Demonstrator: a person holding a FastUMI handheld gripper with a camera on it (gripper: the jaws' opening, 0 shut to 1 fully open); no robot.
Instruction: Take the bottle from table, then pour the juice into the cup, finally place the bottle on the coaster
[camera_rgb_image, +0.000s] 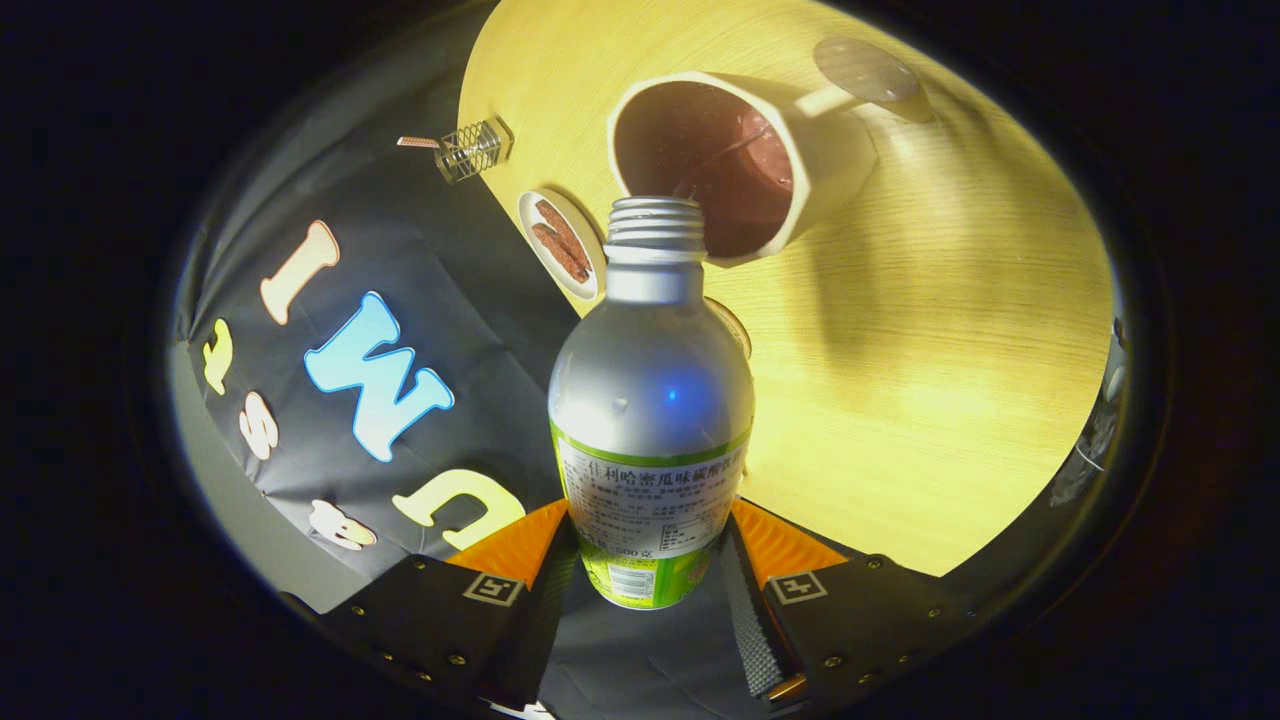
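My gripper (648, 545) is shut on a silver aluminium bottle (650, 400) with a green and white label; both fingers press on its lower body. The bottle is uncapped and tipped over, its threaded mouth pointing at a white faceted cup (830, 150) just beyond it on the wooden table (950, 380). The cup's inside looks dark and reddish. I cannot tell whether liquid is running from the mouth. A round grey coaster (865, 68) lies on the table beyond the cup, partly behind its handle.
A small white plate (558, 243) with brown snack pieces sits near the table's edge, beside the bottle's neck. A small wire holder (470, 150) stands at the table's corner. The black cloth wall runs along that side of the table.
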